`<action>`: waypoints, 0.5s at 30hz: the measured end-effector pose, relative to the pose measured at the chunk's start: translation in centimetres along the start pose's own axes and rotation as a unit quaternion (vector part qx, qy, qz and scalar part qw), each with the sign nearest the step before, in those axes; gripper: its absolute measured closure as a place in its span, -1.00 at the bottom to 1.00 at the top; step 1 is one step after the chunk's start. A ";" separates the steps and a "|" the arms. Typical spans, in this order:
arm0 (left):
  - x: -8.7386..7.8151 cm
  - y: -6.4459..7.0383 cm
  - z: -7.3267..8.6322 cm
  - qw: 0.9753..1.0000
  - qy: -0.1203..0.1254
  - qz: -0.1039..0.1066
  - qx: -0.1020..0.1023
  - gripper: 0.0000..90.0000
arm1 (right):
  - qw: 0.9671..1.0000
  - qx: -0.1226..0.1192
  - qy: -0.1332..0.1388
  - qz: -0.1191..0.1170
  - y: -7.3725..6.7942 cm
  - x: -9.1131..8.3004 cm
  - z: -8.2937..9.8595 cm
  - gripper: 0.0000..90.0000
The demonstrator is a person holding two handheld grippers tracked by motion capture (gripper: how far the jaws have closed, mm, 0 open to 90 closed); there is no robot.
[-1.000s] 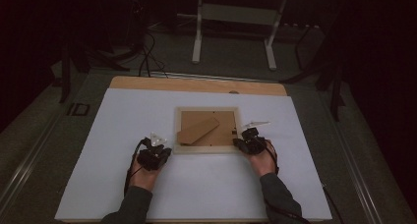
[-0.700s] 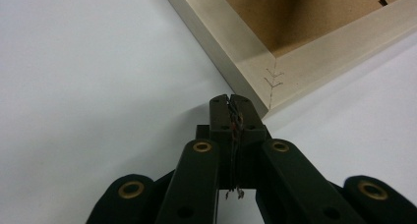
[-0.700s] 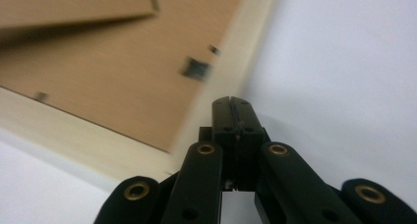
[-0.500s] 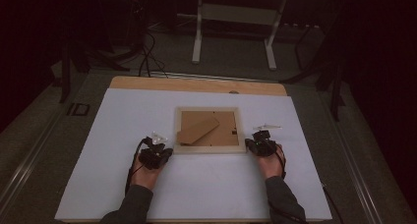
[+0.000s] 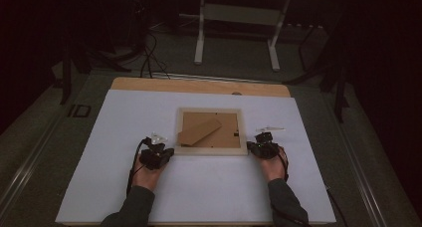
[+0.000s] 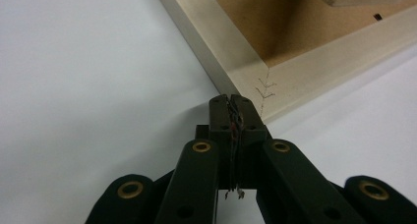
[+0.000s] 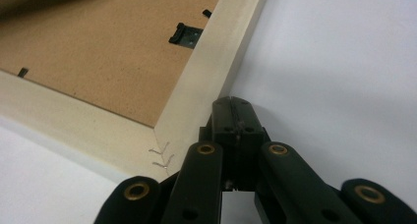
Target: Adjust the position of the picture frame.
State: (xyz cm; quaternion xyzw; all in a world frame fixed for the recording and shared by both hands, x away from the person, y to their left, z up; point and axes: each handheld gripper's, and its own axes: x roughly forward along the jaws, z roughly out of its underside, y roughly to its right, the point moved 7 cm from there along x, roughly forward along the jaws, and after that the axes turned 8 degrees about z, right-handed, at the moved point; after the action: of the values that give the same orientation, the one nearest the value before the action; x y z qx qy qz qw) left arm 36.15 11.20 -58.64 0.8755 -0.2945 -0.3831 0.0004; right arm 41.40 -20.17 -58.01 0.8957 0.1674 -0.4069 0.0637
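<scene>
Lying face-down, pale wooden frame.

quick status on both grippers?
Left gripper: shut, empty, tip at the frame corner.
Right gripper: shut, empty, beside the frame's edge.

High view overhead, gripper views close, sharing frame
</scene>
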 end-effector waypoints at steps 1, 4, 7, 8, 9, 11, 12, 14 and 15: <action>0.0 -0.1 -0.3 1.000 -0.002 -0.004 0.006 0.96 | 1.000 -0.001 0.000 -0.001 0.0 0.0 0.0 1.00; 0.2 -0.3 -1.0 1.000 0.006 -0.006 0.003 0.94 | 1.000 -0.002 -0.002 -0.002 0.0 0.0 0.0 1.00; 0.9 -0.8 -1.2 1.000 0.001 -0.016 -0.006 0.98 | 1.000 -0.003 -0.004 -0.002 0.0 0.0 -0.1 1.00; 1.0 -0.9 -1.2 1.000 0.005 -0.011 -0.014 0.98 | 1.000 -0.001 -0.002 0.000 0.0 0.1 0.0 1.00; 1.1 -1.1 -1.3 1.000 0.008 -0.005 -0.025 0.99 | 1.000 0.001 -0.001 0.001 0.0 0.1 0.0 1.00; 1.1 -1.1 -1.4 0.999 0.006 -0.004 -0.031 1.00 | 1.000 0.004 0.000 0.002 0.0 0.1 0.0 1.00; 1.1 -1.1 -1.4 1.000 0.002 -0.005 -0.030 1.00 | 1.000 0.005 0.000 0.003 -0.1 0.1 0.0 1.00; 1.1 -1.1 -1.5 0.999 -0.007 0.001 -0.039 1.00 | 1.000 0.007 -0.001 0.004 -0.1 0.1 0.0 1.00; 1.1 -1.1 -1.5 0.999 -0.012 0.002 -0.038 1.00 | 1.000 0.007 -0.001 0.005 -0.1 0.0 0.0 1.00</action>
State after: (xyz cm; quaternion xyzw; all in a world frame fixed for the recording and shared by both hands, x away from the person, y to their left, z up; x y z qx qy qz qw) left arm 38.32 11.21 -58.53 0.8694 -0.2816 -0.4047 0.0314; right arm 41.39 -20.05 -58.03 0.8964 0.1604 -0.4089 0.0599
